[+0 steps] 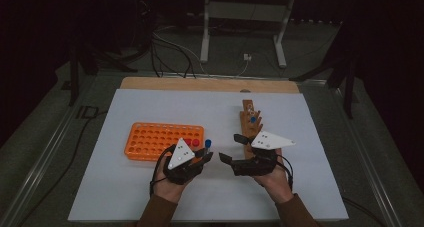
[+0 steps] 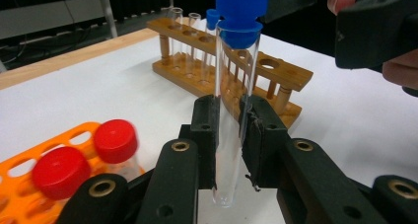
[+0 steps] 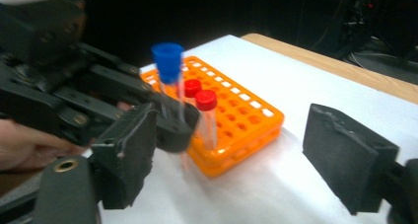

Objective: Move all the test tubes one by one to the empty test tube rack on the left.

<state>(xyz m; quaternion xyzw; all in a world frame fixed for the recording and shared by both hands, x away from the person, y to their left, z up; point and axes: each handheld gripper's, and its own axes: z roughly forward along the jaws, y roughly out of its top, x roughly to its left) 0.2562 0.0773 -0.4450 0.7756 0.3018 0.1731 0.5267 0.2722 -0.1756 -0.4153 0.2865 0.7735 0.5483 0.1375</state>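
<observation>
My left gripper (image 2: 229,135) is clamped on a clear test tube (image 2: 231,110), both pads pressing its glass wall about midway along its length. The tube stands upright: its long axis is vertical, its blue cap (image 2: 240,9) points up and its rounded closed end points down, clear of the white table surface (image 1: 150,192). In the high view I see the tube just right of the near right corner of the orange rack (image 1: 150,139), left of the wooden rack (image 1: 248,124). Two red-capped tubes (image 3: 199,103) stand upright in the orange rack beside it. My right gripper (image 3: 246,155) has its jaws wide apart with nothing between them, near the held tube on its right.
</observation>
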